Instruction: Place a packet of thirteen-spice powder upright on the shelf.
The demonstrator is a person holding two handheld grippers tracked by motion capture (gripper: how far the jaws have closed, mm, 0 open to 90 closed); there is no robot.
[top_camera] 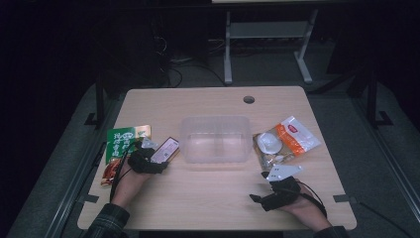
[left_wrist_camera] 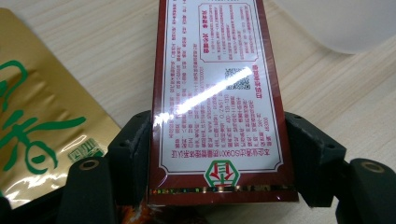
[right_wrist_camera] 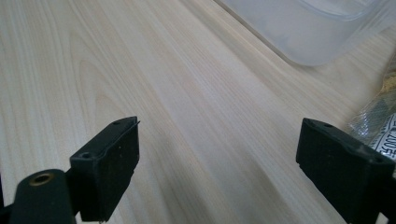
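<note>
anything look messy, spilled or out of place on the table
Nothing spilled or damaged. The snack packets at the right lie heaped unevenly, and the red packet sits between the left gripper pads, printed back facing up.

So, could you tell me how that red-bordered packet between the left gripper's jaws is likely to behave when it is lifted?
The red-bordered packet looks glossy, with a bright glare streak, so it may slip. It seems flat and thin, so probably light. Held at one end by the left gripper, its far end might droop.

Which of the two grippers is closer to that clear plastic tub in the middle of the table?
The left. The left gripper sits just off the clear tub's left side, its jaws around a red packet. The right gripper rests farther back, nearer the table's front edge, jaws open.
</note>
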